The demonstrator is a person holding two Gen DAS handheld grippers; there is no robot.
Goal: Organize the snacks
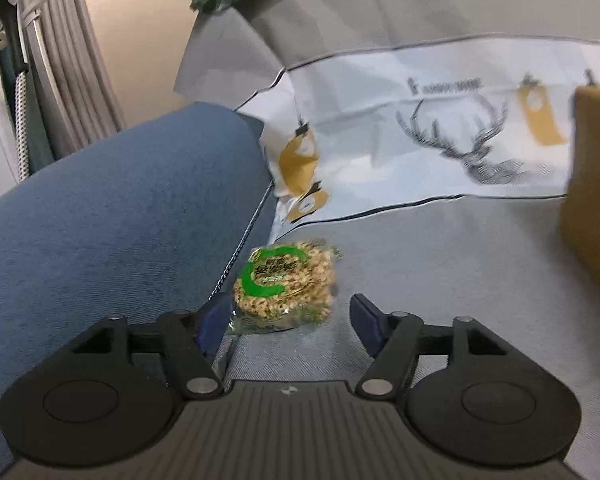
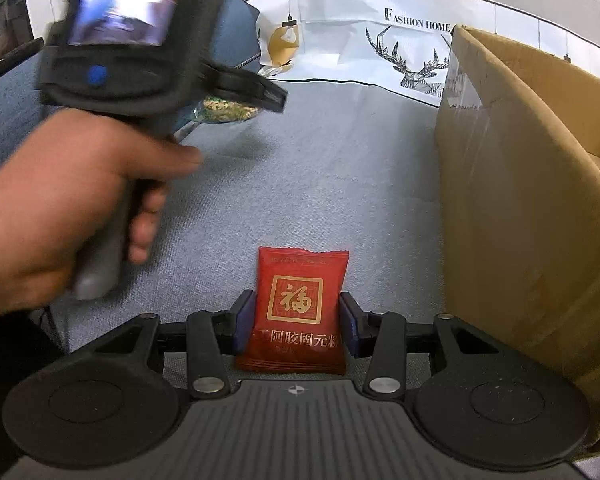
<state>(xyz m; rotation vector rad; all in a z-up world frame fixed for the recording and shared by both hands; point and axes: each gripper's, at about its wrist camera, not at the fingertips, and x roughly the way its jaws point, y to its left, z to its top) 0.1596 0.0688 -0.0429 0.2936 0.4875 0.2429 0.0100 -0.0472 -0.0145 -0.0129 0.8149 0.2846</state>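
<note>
Left gripper (image 1: 286, 316) spread wide, empty; cereal packet (image 1: 286, 284) just ahead between fingers. Right gripper (image 2: 298, 322) clamping red packet (image 2: 300, 308), box (image 2: 532, 184) rightward.

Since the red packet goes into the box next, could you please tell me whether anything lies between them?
Nothing visible does. The red packet sits clamped in the right claw, and only bare grey cloth lies between it and the cardboard box on its right.

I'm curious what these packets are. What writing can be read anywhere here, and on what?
"FASHION HOME": white deer-print cloth, above the antlers.
"福": red snack packet, gold square.
"阿胶固元": same packet, lower line; its end characters are cut off or unclear.
Green-ringed cereal snack: label too blurred.
Cardboard box: sticker illegible.
</note>
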